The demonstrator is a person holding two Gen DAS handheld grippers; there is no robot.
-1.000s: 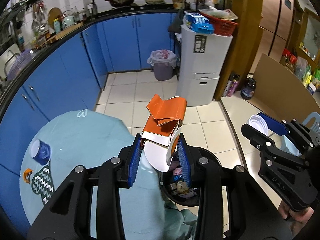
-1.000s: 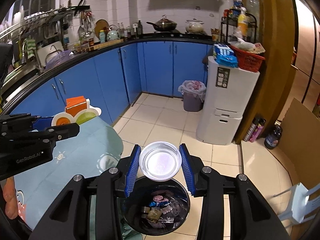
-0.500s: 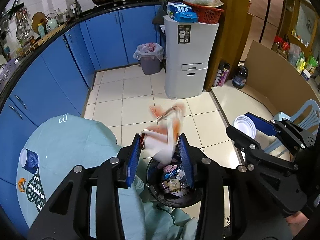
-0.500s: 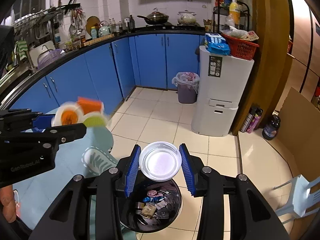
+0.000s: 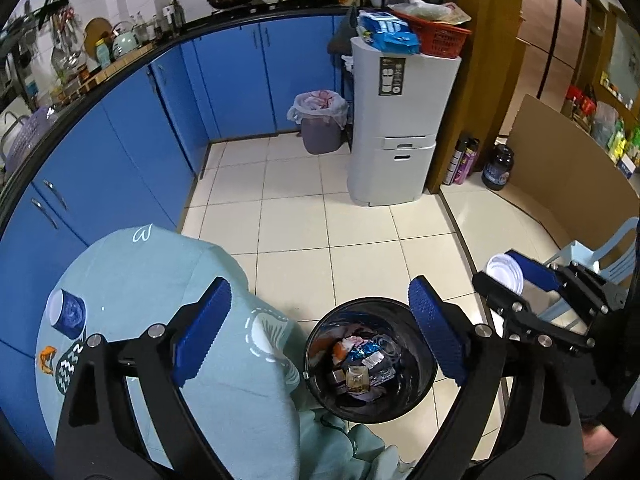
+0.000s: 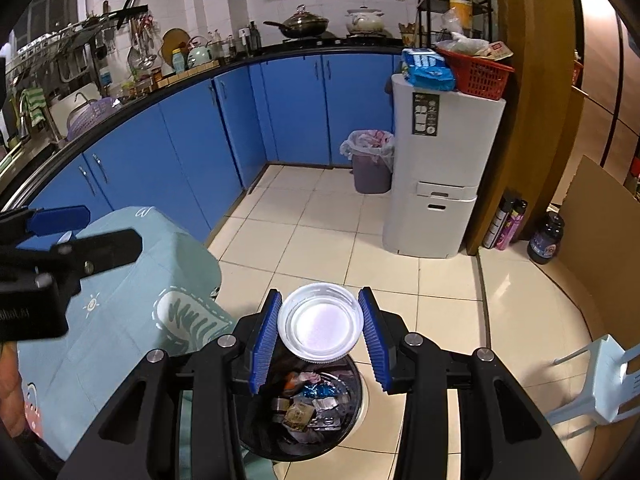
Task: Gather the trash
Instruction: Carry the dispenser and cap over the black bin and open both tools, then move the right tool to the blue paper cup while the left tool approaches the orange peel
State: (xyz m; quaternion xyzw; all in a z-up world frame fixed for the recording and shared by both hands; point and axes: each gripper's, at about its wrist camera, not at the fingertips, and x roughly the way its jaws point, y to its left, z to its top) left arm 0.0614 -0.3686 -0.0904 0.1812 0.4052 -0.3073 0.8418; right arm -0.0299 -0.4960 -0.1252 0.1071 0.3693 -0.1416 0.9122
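Over the bin (image 6: 320, 412): right gripper (image 6: 320, 330) clamps the lid (image 6: 320, 322), directly above
Left gripper (image 5: 320, 336): wide apart, holding nothing

Blue cabinets (image 5: 240, 80) curve along the wall under a dark countertop (image 6: 280, 53) that carries a lidded wok (image 6: 298, 24), a white pot (image 6: 365, 21) and a pale green kettle (image 6: 199, 55). A white 2-drawer unit (image 5: 400, 128) stands on the tiled floor (image 5: 320, 208) with a red basket (image 5: 434, 38) and a blue packet (image 5: 386, 32) on top. Just beside it sits a small grey bin (image 5: 320, 122) lined with a bag. Cardboard (image 5: 568, 160) leans at the right, near a dark jar (image 5: 497, 166).
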